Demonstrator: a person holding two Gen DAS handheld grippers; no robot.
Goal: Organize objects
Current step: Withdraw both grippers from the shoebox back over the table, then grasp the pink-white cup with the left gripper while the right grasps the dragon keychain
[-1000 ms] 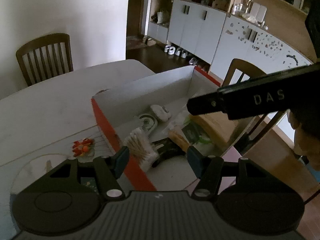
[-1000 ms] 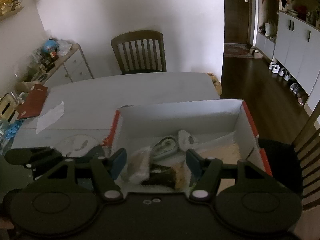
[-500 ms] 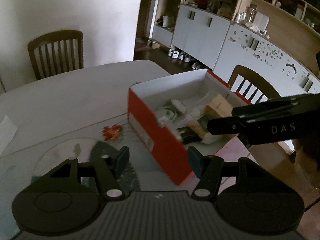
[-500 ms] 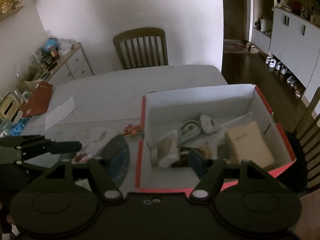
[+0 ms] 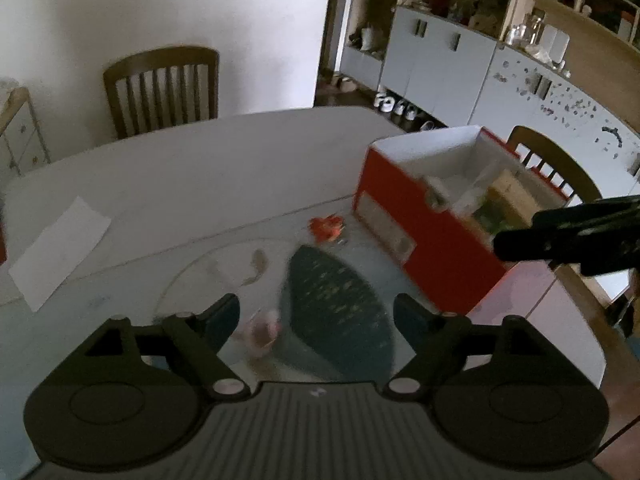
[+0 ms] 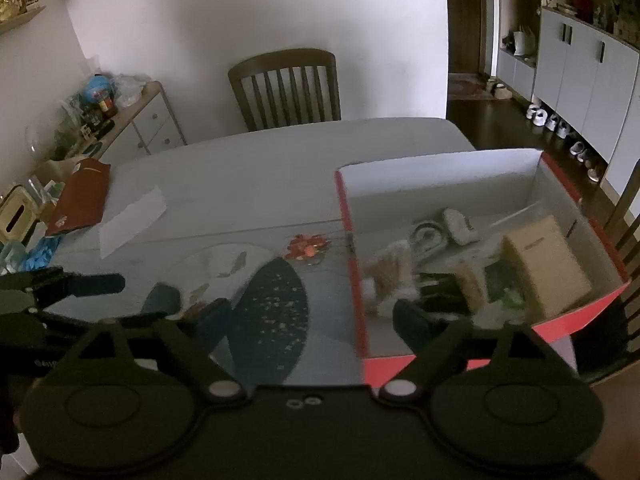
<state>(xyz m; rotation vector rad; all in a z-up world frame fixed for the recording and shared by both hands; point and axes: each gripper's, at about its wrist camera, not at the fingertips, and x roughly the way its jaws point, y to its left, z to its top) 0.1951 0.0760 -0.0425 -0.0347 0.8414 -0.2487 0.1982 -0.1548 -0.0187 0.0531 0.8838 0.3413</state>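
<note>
A red box (image 5: pixel 424 240) with white inside walls stands at the table's right end. It holds a tan carton (image 6: pixel 548 264), a bag of cotton swabs (image 6: pixel 392 276) and several small items. Left of the box lie a small red ornament (image 5: pixel 326 227) and a dark teal fan-shaped mat (image 5: pixel 336 312) on a glass top. My left gripper (image 5: pixel 316 312) hovers over the mat, jaws opening, nothing between them. My right gripper (image 6: pixel 312 314) hangs over the box's near left corner (image 6: pixel 352 280), jaws opening and empty too.
A white paper slip (image 6: pixel 132 220) and a brown-red folder (image 6: pixel 82 196) lie at the table's left. A wooden chair (image 6: pixel 286 88) stands at the far side, another (image 5: pixel 556 164) behind the box. A cluttered sideboard (image 6: pixel 132 120) is at the left, and white cabinets (image 5: pixel 432 60) line the right wall.
Both grippers have drawn back and leftward from over the box, which now sits further right in each view. Both pairs of jaws stand wider than before.
</note>
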